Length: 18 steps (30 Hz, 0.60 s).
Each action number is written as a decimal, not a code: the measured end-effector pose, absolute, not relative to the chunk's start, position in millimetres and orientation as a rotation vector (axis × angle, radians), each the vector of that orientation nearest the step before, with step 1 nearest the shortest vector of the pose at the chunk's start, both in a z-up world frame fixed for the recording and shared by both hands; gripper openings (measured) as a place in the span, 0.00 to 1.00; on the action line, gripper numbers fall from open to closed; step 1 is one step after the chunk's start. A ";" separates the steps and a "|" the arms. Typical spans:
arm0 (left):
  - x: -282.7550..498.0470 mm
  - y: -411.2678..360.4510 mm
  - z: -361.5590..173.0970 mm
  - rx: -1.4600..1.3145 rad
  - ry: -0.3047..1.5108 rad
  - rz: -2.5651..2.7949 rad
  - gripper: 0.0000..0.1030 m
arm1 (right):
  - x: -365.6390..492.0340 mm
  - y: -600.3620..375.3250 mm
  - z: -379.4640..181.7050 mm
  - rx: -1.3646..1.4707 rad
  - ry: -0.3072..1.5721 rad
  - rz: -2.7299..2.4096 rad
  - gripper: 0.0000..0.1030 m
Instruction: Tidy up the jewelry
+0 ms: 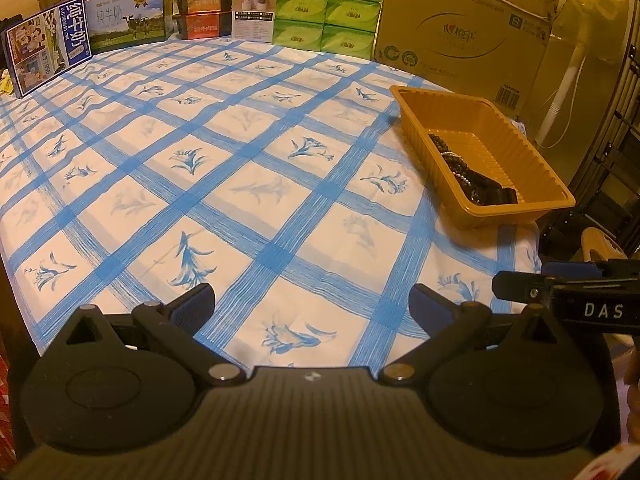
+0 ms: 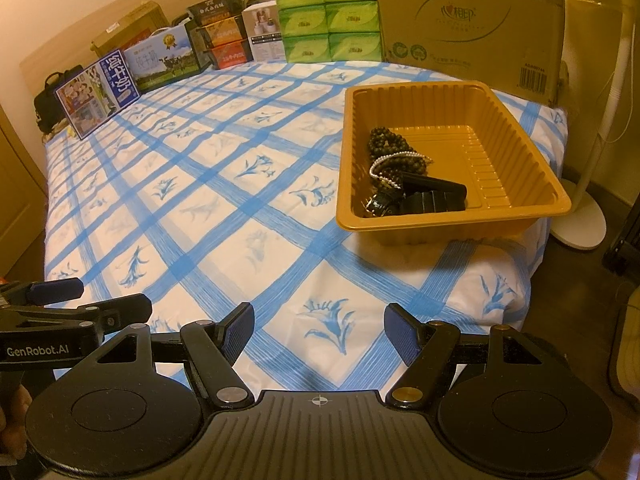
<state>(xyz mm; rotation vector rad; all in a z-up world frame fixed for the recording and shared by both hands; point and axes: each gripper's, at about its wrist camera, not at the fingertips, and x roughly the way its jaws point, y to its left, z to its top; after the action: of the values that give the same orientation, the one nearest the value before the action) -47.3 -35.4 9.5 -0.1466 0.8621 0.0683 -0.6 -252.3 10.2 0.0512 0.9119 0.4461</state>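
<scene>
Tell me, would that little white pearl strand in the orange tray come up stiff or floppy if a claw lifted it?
Probably floppy: the pearl strand lies in a loose curve over the dark beads. It looks thin, so likely light. It may snag, since it rests tangled among them in the orange tray.

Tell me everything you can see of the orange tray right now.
The orange tray is a rectangular, thin plastic-looking tub with a rolled rim, sloped ribbed walls and a ridged floor. It sits flat and upright on the blue checked cloth, near its right edge, in front of the cardboard box. Its near-left part holds dark beads, a pearl strand and black pieces; the rest is bare. Neither tool touches it.
</scene>
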 end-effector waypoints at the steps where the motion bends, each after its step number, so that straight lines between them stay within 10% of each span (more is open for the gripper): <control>1: -47.2 -35.5 9.5 -0.147 0.862 0.068 0.99 | -0.6 -252.3 10.2 0.051 0.911 0.446 0.70; 18: -47.3 -36.2 9.8 -0.147 0.861 0.068 0.99 | -0.3 -252.4 9.9 0.052 0.913 0.446 0.70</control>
<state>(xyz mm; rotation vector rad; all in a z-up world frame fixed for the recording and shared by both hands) -47.3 -36.2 9.8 -0.1469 0.8612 0.0676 -0.3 -252.4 9.9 0.0523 0.9133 0.4460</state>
